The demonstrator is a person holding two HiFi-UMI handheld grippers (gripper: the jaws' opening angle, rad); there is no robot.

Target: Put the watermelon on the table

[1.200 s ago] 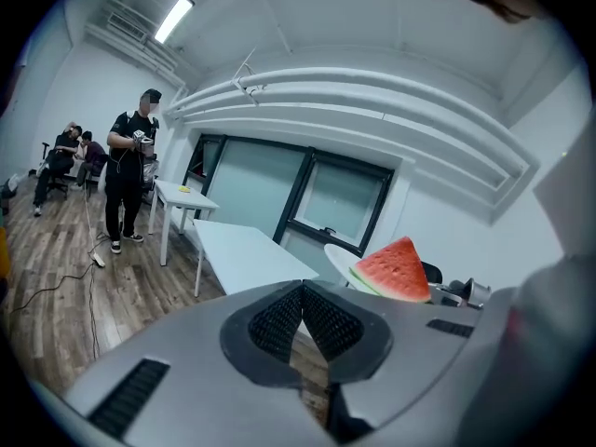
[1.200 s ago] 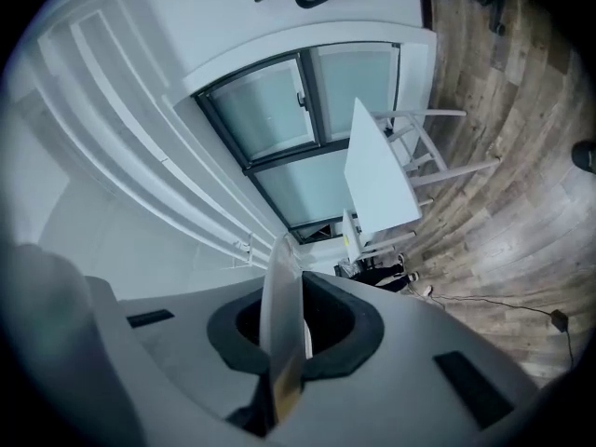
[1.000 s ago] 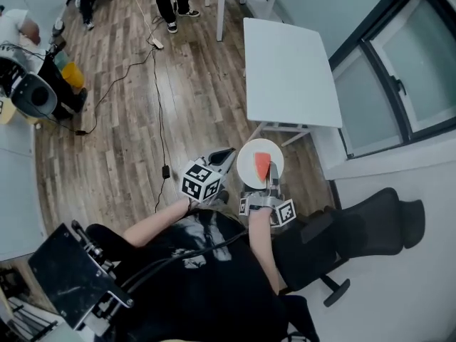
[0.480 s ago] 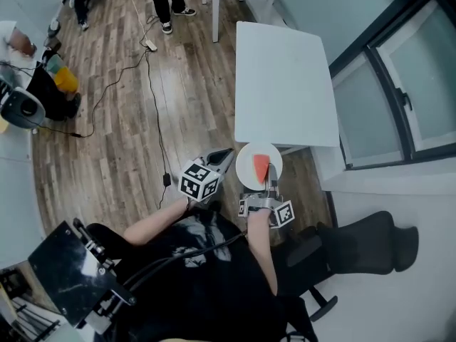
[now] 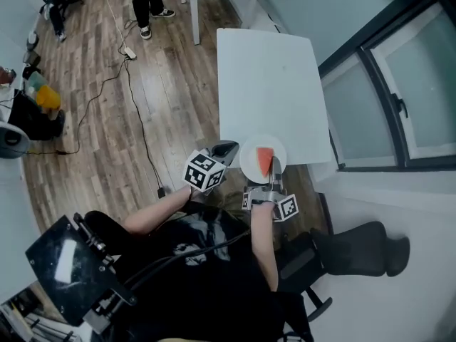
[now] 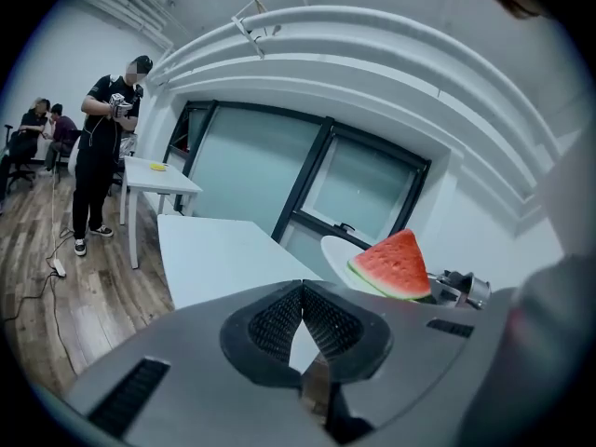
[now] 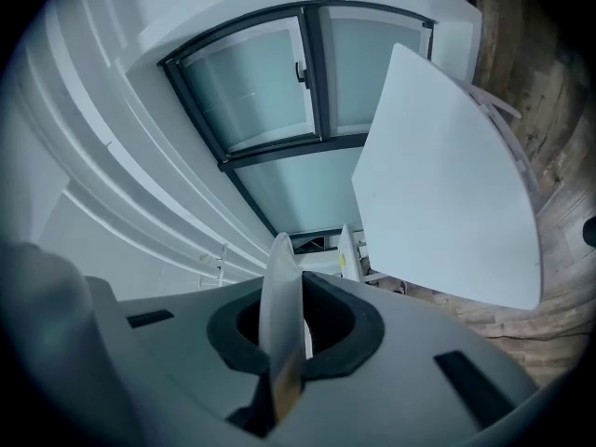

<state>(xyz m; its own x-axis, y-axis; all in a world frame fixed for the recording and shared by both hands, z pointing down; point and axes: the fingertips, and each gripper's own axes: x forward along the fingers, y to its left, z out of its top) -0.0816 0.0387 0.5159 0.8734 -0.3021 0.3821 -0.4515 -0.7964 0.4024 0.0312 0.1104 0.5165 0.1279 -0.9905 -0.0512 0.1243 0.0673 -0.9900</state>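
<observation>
Left gripper point(image 6: 303, 284): we see its jaws shut, the ribbed pads meeting at the tips with nothing between them.
Left gripper view alone: here we get the watermelon point(image 6: 396, 266) side on, a red wedge with a green rind sitting on a white plate point(image 6: 337, 248). Far left, a person point(image 6: 102, 147) in dark clothes stands by a small table point(image 6: 158, 177).
Head view alone: from above we see both grippers side by side, the left one just left of the plate and over the wood floor point(image 5: 92, 120).
Watermelon's place: it lies on the plate, which from above overlaps the near edge of the big table point(image 5: 267, 77). We cannot tell whether the plate touches the tabletop.
Right gripper point(image 7: 291, 277): its jaws are clamped on the plate's rim, and the thin white edge stands upright between the pads.
Right gripper view alone: we see the plate only edge on, which hides the watermelon; beyond lie the white tabletop and a window point(image 7: 270, 82).
Far right: in the head view, a black chair point(image 5: 356, 244) stands beside the person holding the grippers.
</observation>
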